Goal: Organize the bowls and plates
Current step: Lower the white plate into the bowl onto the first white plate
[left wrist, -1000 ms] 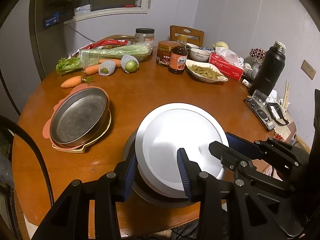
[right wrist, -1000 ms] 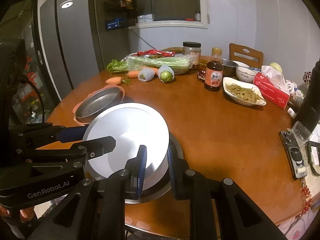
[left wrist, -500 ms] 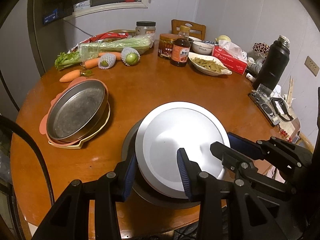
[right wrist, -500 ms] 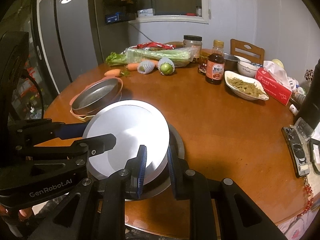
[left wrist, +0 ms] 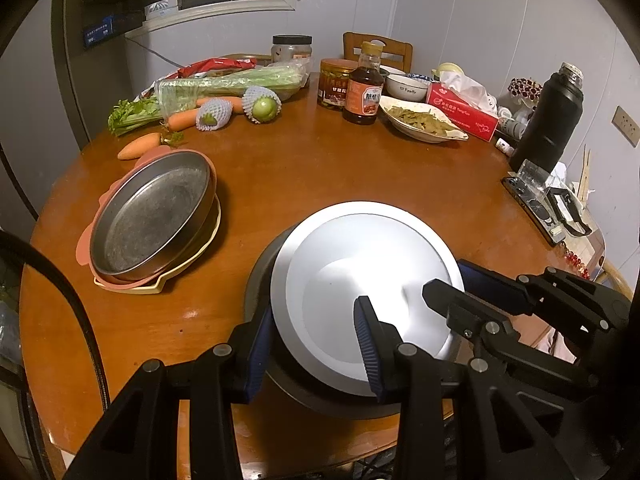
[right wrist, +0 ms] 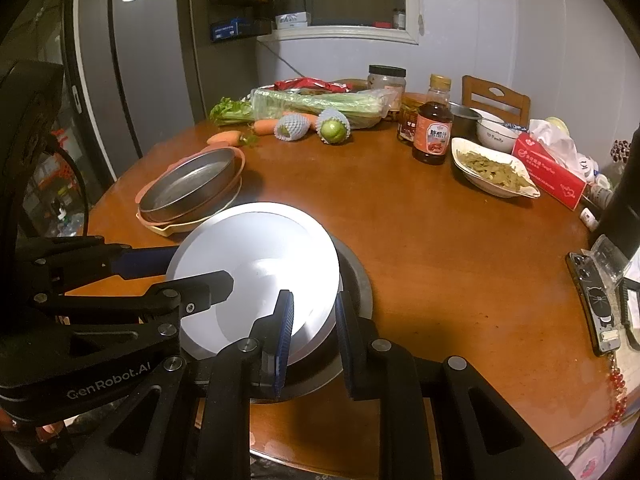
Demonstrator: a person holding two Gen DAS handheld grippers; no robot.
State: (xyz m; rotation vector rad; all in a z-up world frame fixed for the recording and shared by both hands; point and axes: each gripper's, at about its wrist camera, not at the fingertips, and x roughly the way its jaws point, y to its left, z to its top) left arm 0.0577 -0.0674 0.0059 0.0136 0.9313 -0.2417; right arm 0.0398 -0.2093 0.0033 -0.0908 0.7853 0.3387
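1. Both tools are on the white plate right now. Our left tool straddles the near-left rim, one finger outside and one over the plate face, so it looks closed on the plate. Our right tool pinches the near-right rim the same way, with a narrow gap.
2. The white plate sits on, or just above, a dark plate at the near edge of the tabletop. We can't tell if it's fully resting or lifted a bit.
3. Done so far, as we read it: a steel pan is already nested on a pink plate and a cream tray, off to the left.
4. Still out: a white bowl and a dish of greens at the far side among bottles and veg. So we'd guess we're about midway, with two stacks not yet merged.
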